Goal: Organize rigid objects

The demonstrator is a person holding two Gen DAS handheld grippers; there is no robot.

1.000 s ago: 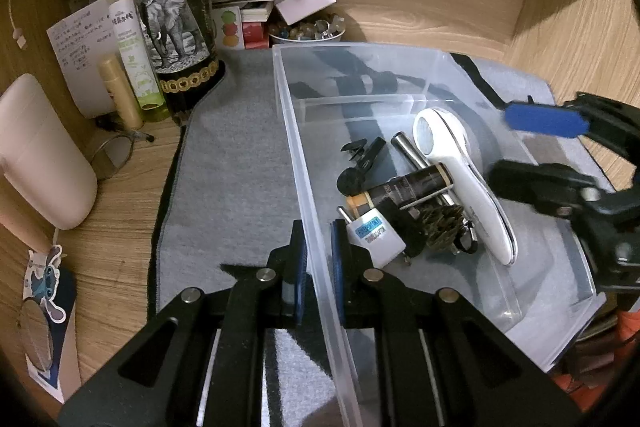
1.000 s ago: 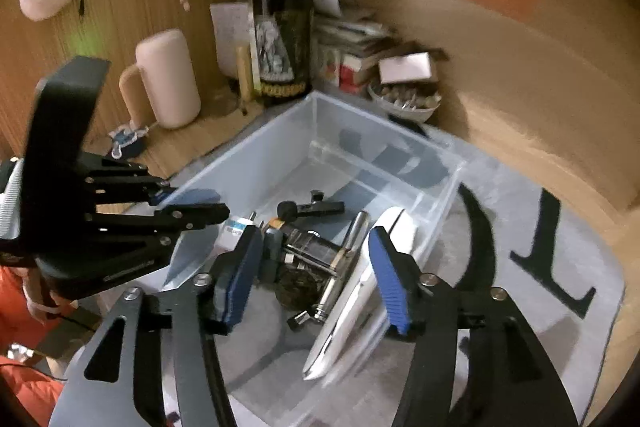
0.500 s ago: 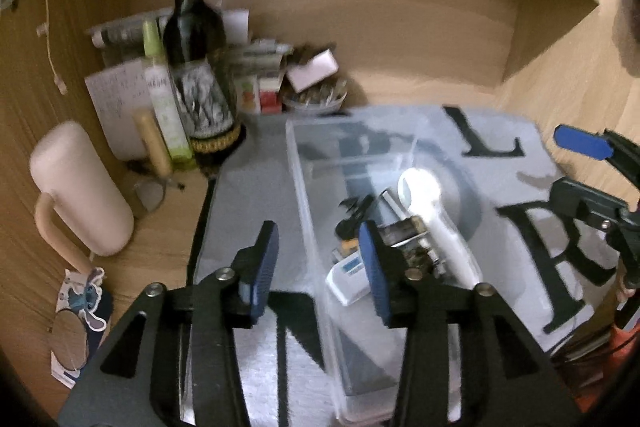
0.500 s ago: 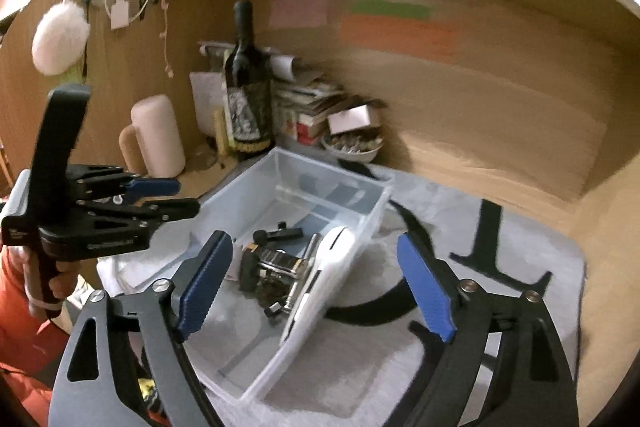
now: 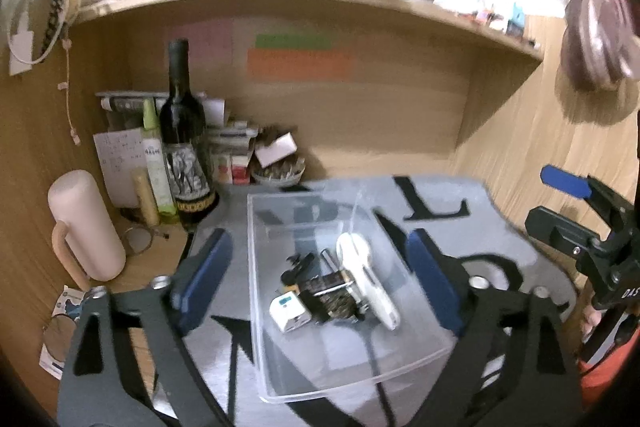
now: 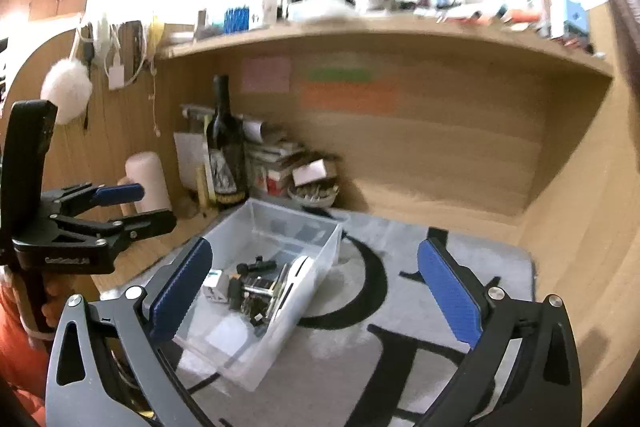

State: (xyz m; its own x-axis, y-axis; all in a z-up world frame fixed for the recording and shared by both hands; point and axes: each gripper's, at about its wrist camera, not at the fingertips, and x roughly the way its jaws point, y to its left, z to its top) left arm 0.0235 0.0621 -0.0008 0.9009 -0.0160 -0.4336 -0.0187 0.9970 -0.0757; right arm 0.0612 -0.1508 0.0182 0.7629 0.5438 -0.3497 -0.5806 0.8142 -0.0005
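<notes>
- Left gripper: jaws spread wide, just been opening, nothing pinched; raised over the near end of the bin.
- Right gripper: jaws spread wide, just been opening, empty.
- Clear plastic bin: on the grey lettered mat; holds a white handheld device, a white plug adapter, dark small items.
- Wine bottle: upright, back left corner.

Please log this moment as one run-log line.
left hand-held gripper: open, just opening, empty | right hand-held gripper: open, just opening, empty | clear bin: on grey mat, holds small items
</notes>
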